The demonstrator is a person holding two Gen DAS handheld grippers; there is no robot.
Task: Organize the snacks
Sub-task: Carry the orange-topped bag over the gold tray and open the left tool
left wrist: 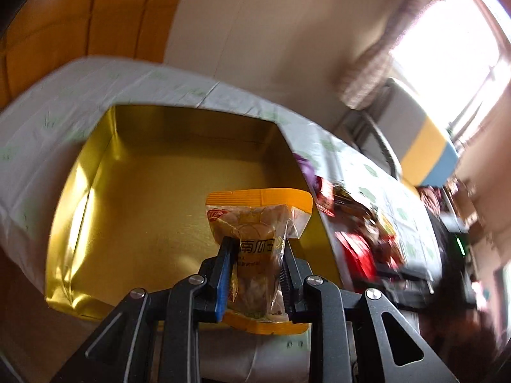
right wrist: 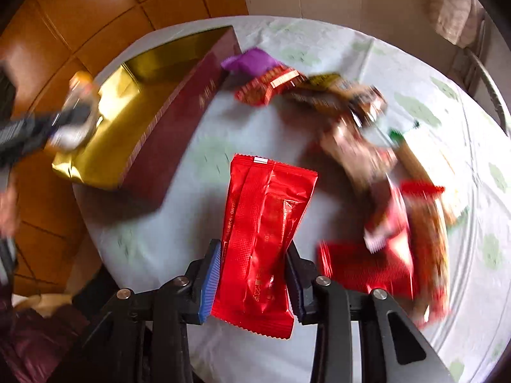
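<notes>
We tilt the left tongs steeply down over the open box, their jaws clamped on a clear packet with orange sealed ends, crinkled film and printed characters on its front. The packet hangs above the box's smooth, shiny gold floor, near the right wall. The box is square-cornered, gold foil inside and dark maroon outside, and stands on the tabletop under a pale cloth with faint green prints.

Our right tongs also point down at the cloth, jaws pinched on a red pack, a glossy pillow-shaped foil wrapper with zigzag-cut ends and a back seam. It is held above the cloth just right of the box. Beyond it lies a loose pile of wrappers in red, brown and purple, blurred. In the right view the left tongs appear blurred over the box's gold interior.
</notes>
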